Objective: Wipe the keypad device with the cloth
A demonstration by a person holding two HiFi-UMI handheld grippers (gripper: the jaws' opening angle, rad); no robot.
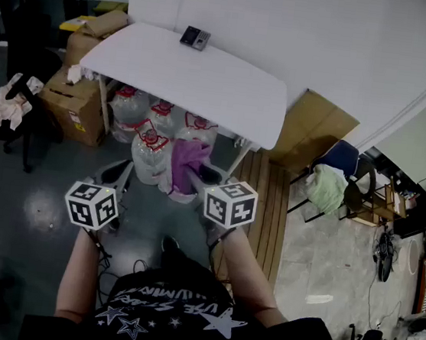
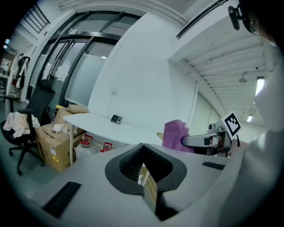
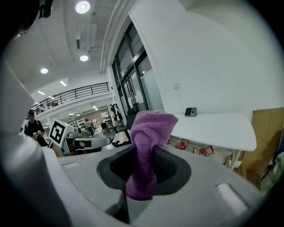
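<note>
The keypad device (image 1: 194, 38), small and dark, lies at the far edge of the white table (image 1: 208, 88), well ahead of both grippers. It also shows small in the left gripper view (image 2: 116, 119) and the right gripper view (image 3: 191, 111). My right gripper (image 3: 144, 170) is shut on a purple cloth (image 3: 148, 137), which stands up out of the jaws. In the head view the cloth (image 1: 186, 166) hangs in front of the table's near edge. My left gripper (image 2: 142, 153) is shut with nothing in it, held to the left of the right gripper (image 2: 208, 140) at about the same height.
Several water jugs (image 1: 152, 131) stand under the table. Cardboard boxes (image 1: 79, 103) and a black chair with a cloth on it (image 1: 9, 106) are at the left. A blue chair with a green cloth (image 1: 331, 184) and a brown board (image 1: 310, 131) are at the right.
</note>
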